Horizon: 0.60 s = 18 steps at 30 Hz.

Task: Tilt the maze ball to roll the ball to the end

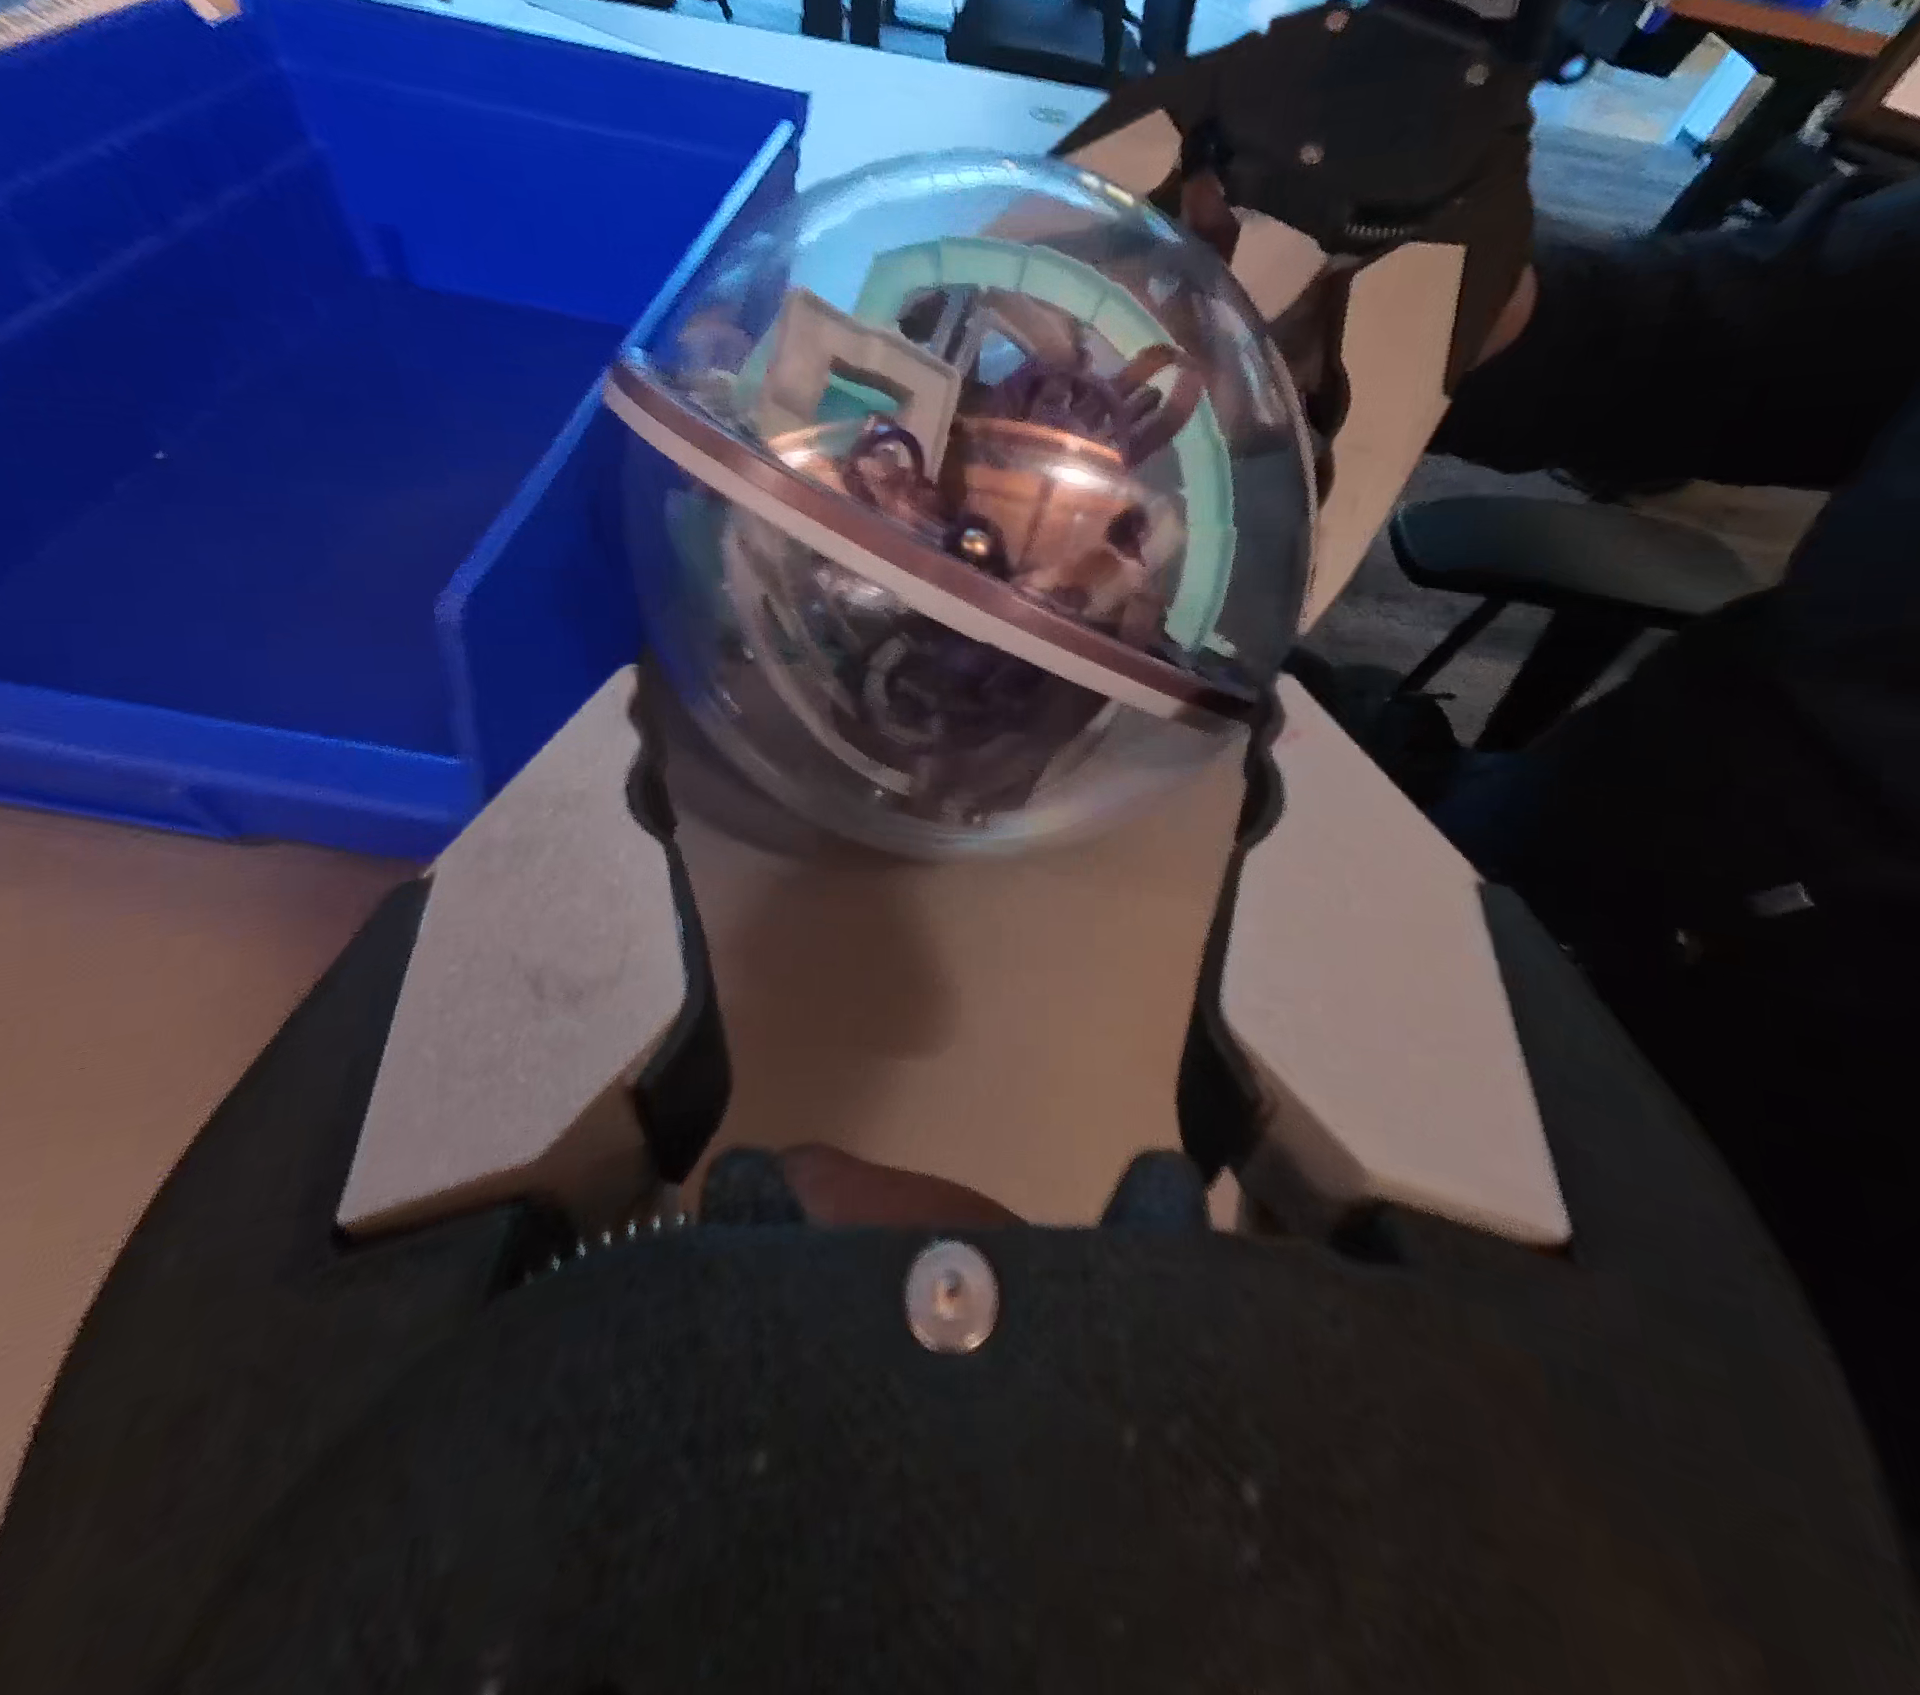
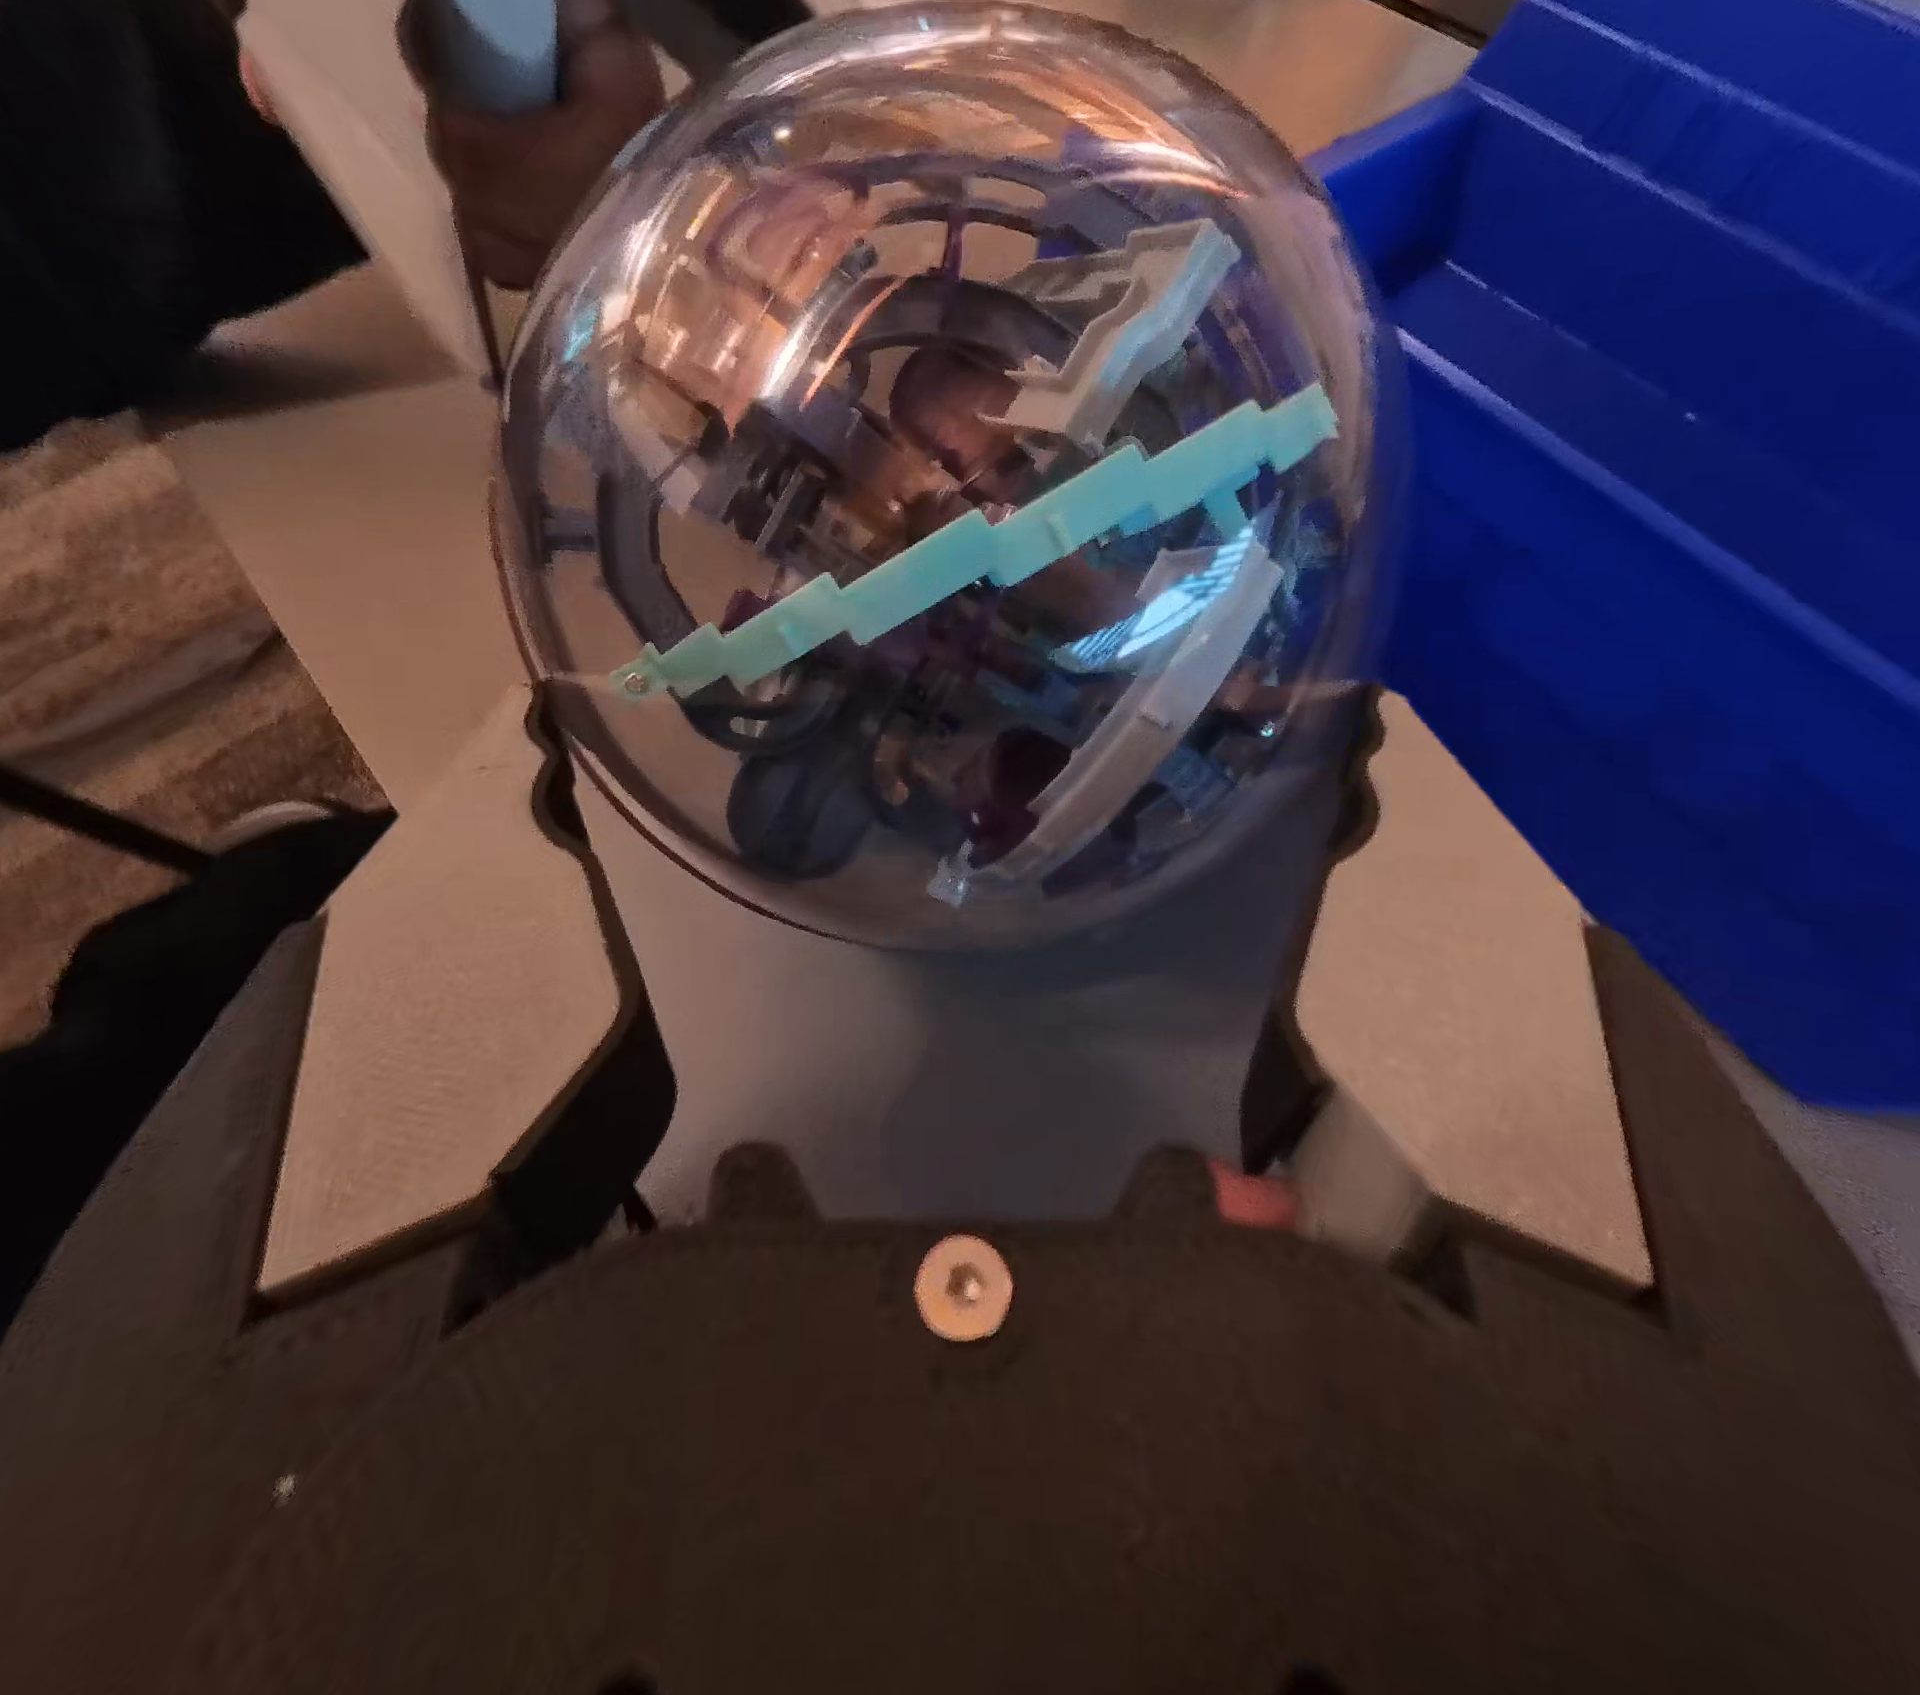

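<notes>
Left wrist view: the clear plastic maze sphere [image 1: 961, 523] sits pinched between the left gripper's [image 1: 951, 710] tips, its seam slanting down to the right, with the small steel ball [image 1: 974, 544] resting near the seam. The open blue plastic bin [image 1: 312, 419] alongside looks empty. Right wrist view: the right gripper [image 2: 951, 731] likewise clamps the sphere from the opposite side, its teal stepped track [image 2: 987, 549] rising rightward.

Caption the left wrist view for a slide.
Both grippers clamp the clear maze ball above the table, beside a blue bin.
</notes>
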Available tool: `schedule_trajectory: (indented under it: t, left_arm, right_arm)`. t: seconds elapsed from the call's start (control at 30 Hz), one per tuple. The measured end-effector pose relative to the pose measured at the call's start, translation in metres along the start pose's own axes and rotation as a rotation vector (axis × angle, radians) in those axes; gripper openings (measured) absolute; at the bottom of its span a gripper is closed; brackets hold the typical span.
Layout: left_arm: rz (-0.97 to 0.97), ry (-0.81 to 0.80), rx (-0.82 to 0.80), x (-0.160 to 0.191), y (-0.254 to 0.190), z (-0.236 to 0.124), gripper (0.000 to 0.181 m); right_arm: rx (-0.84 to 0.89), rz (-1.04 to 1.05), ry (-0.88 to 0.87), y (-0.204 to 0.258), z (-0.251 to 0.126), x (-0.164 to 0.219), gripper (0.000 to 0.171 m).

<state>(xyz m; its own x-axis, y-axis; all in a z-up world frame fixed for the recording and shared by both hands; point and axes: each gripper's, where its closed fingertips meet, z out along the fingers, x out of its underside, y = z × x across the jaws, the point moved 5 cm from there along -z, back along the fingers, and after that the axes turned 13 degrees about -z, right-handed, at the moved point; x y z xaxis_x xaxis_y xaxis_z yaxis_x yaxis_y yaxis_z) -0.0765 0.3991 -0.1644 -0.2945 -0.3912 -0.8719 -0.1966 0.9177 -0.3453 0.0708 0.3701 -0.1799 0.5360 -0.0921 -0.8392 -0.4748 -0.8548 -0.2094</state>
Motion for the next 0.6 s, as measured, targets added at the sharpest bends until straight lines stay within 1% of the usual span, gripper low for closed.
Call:
schedule_trajectory:
  t: [0.1, 0.17, 0.23, 0.3, 0.37, 0.4, 0.43, 0.47, 0.5, 0.57, 0.6]
  left_arm:
    - [-0.002, 0.041, 0.049, -0.002, 0.001, 0.012, 0.119]
    - [0.017, 0.075, 0.096, -0.006, 0.003, 0.015, 0.121]
    - [0.048, 0.113, 0.142, -0.008, 0.006, 0.015, 0.121]
    - [0.094, 0.168, 0.186, -0.007, 0.008, 0.015, 0.123]
    - [0.127, 0.215, 0.22, -0.007, 0.01, 0.016, 0.124]
    - [0.141, 0.225, 0.238, -0.009, 0.01, 0.018, 0.124]
    - [0.153, 0.232, 0.253, -0.011, 0.01, 0.02, 0.124]
    - [0.16, 0.239, 0.267, -0.013, 0.011, 0.022, 0.123]
    - [0.162, 0.243, 0.286, -0.016, 0.011, 0.025, 0.123]
    - [0.173, 0.24, 0.327, -0.021, 0.011, 0.03, 0.123]
    - [0.178, 0.242, 0.342, -0.023, 0.011, 0.032, 0.123]
  right_arm:
    - [0.033, 0.083, 0.004, 0.007, 0.002, 0.003, 0.142]
    - [0.037, 0.083, 0.027, 0.013, 0.0, 0.006, 0.144]
    - [0.0, 0.067, 0.036, 0.02, -0.007, 0.007, 0.143]
    - [-0.058, 0.054, 0.031, 0.021, -0.017, 0.004, 0.138]
    - [-0.067, 0.019, 0.018, 0.009, -0.026, -0.001, 0.129]
    - [-0.047, -0.011, 0.008, -0.004, -0.029, -0.003, 0.129]
    - [-0.078, -0.049, -0.01, -0.013, -0.03, -0.005, 0.13]
    - [-0.15, -0.072, -0.03, -0.018, -0.028, -0.007, 0.129]
    - [-0.223, -0.081, -0.044, -0.022, -0.024, -0.008, 0.132]
    - [-0.338, -0.094, -0.052, -0.03, -0.014, -0.006, 0.145]
    - [-0.398, -0.09, -0.043, -0.032, -0.01, -0.004, 0.148]
